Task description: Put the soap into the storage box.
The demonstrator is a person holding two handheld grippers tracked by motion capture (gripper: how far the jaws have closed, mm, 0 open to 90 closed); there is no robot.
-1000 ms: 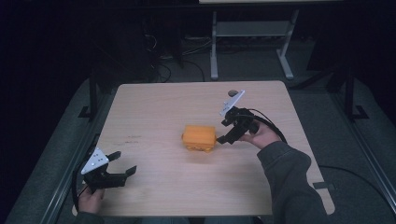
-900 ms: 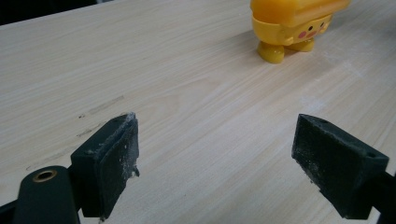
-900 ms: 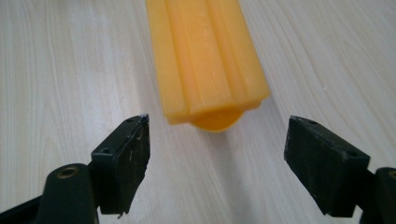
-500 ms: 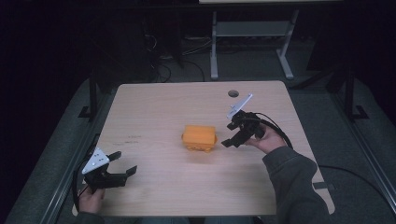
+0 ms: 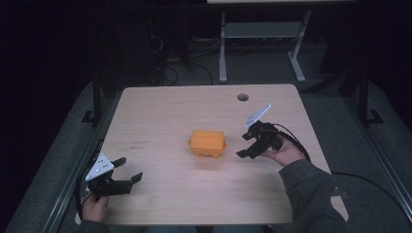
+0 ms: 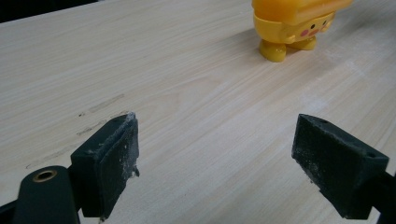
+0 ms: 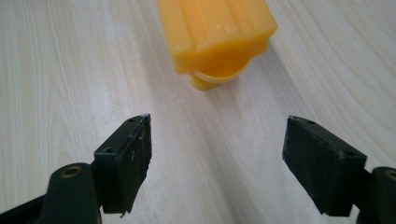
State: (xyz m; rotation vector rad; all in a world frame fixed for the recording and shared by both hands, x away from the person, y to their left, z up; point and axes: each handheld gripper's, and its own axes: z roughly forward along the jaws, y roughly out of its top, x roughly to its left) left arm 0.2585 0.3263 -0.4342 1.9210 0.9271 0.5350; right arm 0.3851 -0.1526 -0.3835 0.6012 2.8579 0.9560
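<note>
Toy (image 5: pixel 208 142) is bright orange-yellow with little pink cheek spots, sitting on a pale wood-grain worktop (image 5: pixel 160 111). Fingers (image 6: pixel 108 163) are matte black, scuffed with whitish dust.

Surface (image 5: pixel 160 111): a pale wood-grain tabletop with rounded corners, seen from above, lit against a dark room.
Hole (image 5: pixel 242 97): a small round dark opening in the surface near its far edge, right of centre.
Marks (image 5: pixel 133 143): a few faint dark scuffs on the wood at the left side.
Toy (image 5: pixel 208 143): a yellow-orange blocky figure standing near the middle of the surface on short rounded feet, a pink cheek spot on its face; it is the one loose thing lying on the wood.
</note>
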